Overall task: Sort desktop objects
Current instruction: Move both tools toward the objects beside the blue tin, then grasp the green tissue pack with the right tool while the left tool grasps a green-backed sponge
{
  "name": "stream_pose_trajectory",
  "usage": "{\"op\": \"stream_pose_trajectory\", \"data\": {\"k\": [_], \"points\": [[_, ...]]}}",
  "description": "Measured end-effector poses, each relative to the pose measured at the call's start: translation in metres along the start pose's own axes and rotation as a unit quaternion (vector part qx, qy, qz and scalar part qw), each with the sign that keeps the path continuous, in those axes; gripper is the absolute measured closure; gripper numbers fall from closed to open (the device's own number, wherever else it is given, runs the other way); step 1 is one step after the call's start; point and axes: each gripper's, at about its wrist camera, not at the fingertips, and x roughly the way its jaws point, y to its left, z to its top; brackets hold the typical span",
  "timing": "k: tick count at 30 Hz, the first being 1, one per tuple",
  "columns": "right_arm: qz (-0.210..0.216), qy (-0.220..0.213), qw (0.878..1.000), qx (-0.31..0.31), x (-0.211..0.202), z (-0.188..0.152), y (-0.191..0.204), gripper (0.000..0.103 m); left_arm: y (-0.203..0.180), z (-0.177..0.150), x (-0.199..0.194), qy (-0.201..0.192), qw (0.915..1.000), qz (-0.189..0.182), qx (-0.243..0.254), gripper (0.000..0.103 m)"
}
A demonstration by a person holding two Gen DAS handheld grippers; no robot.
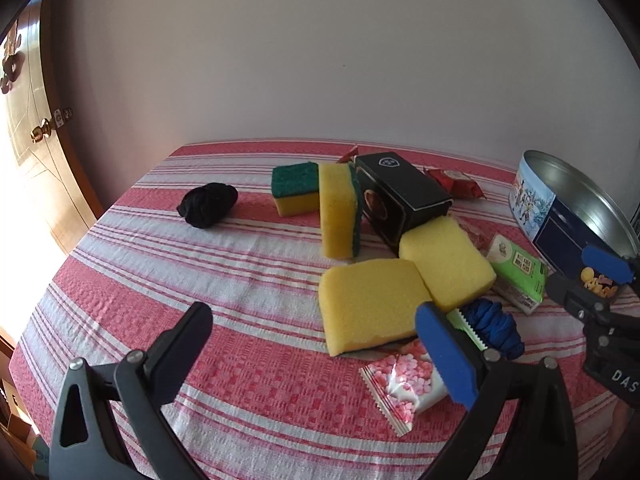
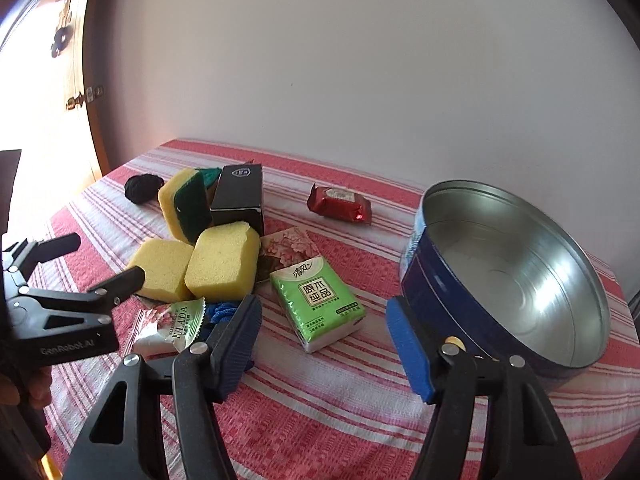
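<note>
Blue pads on black arms: the right tongs (image 2: 324,344) stand apart over the striped cloth (image 2: 320,420) on the counter, nothing between the jaws, pointing down between the tissue pack (image 2: 318,306) and the tin (image 2: 516,280). That tin sits just beside the right pad, open, bare metal inside, nothing in it. Left tongs (image 1: 314,354) gape wide too, empty, hovering low over the cloth near the pile. Just past their blue pad lies the candy packet (image 1: 404,386), pink hearts on white, and beside it the blue cord (image 1: 494,326), bunched up. Touching that, two yellow sponges (image 1: 370,306) lie side by side, bare yellow faces up. Behind them a black box (image 1: 400,202) rests on its side, with a third sponge (image 1: 340,210) leaning on edge against it, green scrub face toward the box. A fourth sponge (image 1: 294,188) lies flat further back, green side up. Well apart to the left sits a black bundle (image 1: 208,204). Back near the wall, a red wrapped snack (image 2: 340,203) lies alone between box and tin.
</note>
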Motion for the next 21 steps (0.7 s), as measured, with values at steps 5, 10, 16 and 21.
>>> {"op": "stream_pose_trajectory", "data": {"k": [5,10,16,21], "points": [[0.025,0.06,0.998,0.005,0.04,0.009,-0.002,0.036,0.006,0.027,0.001,-0.016,0.9999,0.004,0.0,0.0],[0.004,0.079,0.997,-0.016,0.06,0.007,0.005,0.034,-0.004,0.053,0.019,-0.024,0.9994,0.014,0.022,0.0],[0.015,0.086,0.996,-0.002,0.071,0.0,0.0,0.038,-0.013,0.07,0.061,0.014,0.9989,0.029,0.034,0.0],[0.035,0.076,0.996,0.021,0.06,0.0,-0.014,0.051,-0.009,0.078,0.078,0.028,0.9994,0.018,0.012,0.001]]}}
